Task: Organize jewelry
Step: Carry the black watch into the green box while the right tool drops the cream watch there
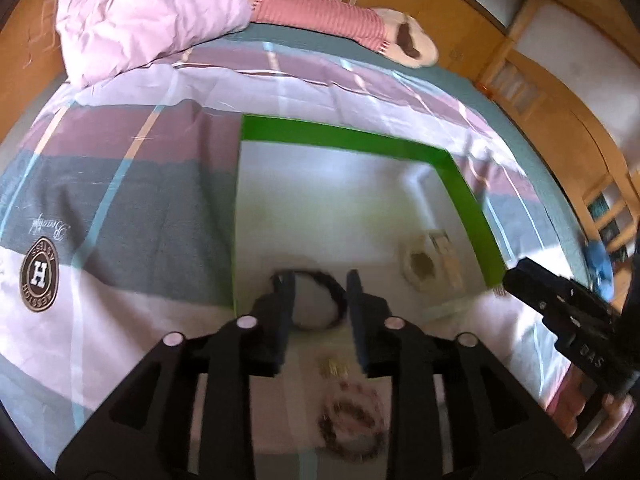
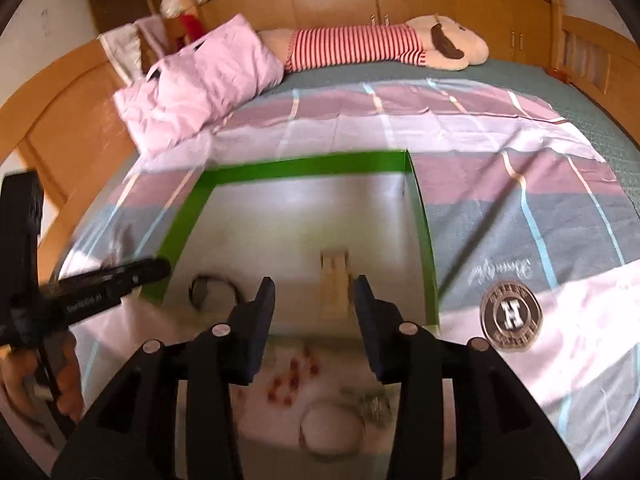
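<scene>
Green-rimmed tray (image 1: 348, 136) sat on bed (image 1: 132, 184), collecting sorted jewelry. Dark braided bracelet (image 1: 334, 292) lay inside at 6 o'clock edge, below left gripper (image 1: 320, 304), jaws partly open, empty. Wooden clip (image 2: 334, 280) rested in tray ahead of right gripper (image 2: 314, 308), jaws parted, empty. Beaded bracelet (image 1: 352, 420) waited outside, unsorted.

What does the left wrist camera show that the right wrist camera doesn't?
Only the left wrist view shows a beaded bracelet on the bedspread in front of the tray. Only the right wrist view shows small red pieces and a thin ring-shaped bangle there. Both show the green-rimmed tray, the dark bracelet inside it, and the striped plush toy.
</scene>
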`<state>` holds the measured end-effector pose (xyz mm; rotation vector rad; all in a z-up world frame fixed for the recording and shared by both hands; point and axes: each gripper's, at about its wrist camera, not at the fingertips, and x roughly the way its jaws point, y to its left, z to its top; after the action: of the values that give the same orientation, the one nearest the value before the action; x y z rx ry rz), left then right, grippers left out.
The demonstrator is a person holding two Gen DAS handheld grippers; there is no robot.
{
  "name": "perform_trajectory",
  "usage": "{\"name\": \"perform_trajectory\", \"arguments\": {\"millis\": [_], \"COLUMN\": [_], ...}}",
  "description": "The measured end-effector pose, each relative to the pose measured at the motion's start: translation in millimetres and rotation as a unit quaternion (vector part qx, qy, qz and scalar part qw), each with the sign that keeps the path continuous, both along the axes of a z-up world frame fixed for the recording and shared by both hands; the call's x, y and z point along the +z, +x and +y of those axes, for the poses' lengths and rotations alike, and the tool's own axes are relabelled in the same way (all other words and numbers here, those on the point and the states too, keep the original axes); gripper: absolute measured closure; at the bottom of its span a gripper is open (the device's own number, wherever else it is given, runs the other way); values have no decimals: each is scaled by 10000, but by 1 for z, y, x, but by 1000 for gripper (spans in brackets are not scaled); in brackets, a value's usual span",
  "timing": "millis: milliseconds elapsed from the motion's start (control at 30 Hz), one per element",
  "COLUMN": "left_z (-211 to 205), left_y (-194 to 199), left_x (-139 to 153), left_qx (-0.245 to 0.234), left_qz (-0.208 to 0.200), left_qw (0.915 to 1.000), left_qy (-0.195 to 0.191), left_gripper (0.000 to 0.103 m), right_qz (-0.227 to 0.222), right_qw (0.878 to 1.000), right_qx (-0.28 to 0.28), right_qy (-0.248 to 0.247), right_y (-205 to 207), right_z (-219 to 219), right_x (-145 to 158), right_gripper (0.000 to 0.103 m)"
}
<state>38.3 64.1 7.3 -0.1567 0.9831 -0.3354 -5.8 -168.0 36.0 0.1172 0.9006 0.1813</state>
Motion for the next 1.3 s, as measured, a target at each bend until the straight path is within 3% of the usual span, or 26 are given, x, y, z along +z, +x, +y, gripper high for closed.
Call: {"name": "perform_trajectory", "arguments": {"millis": [100,233,300,467,567,800,867,1000,1033,1300], "left_z": [-4,-16,-23,-28,-28,-36,-40,-41,-40,-33], "left_y": [-28,-55,-56,-54,-50,-40,-38,-32,-31,-29], "left_x": [-13,-54,-69,-77,-80,-83,-83,-80,-79,-73], "left_qx": [-210,-276,-282,-169,-157,-235,-284,-284,-261,-78], "left_qz": [299,845,1065,1036,1047,1024,1002,968,943,834], "left_qw": [9993,9949,9921,9919,9928,9924,9923,9930,9933,9944], "left_qy": [37,480,595,716,552,645,666,608,614,646], "left_gripper": [73,73,73,61,65,68,80,87,94,94], "right_qz": [322,1030,1178,1177,1285,1531,1436,1283,1252,898], "right_qw": [9994,9938,9922,9907,9890,9840,9849,9864,9866,9918], "right_qx": [11,-381,-371,-363,-408,-438,-404,-208,-172,-98], "right_qy": [-154,-165,-163,-577,-603,-796,-875,-1006,-1033,-905], "right_y": [-17,-19,-19,-20,-18,-12,-11,-11,-12,-14], "right_z": [-8,-25,-25,-13,-15,-11,-7,3,6,14], "right_x": [-16,-50,-59,-66,-73,-95,-95,-95,-95,-84], "right_gripper": [62,62,62,62,59,59,59,79,88,97]}}
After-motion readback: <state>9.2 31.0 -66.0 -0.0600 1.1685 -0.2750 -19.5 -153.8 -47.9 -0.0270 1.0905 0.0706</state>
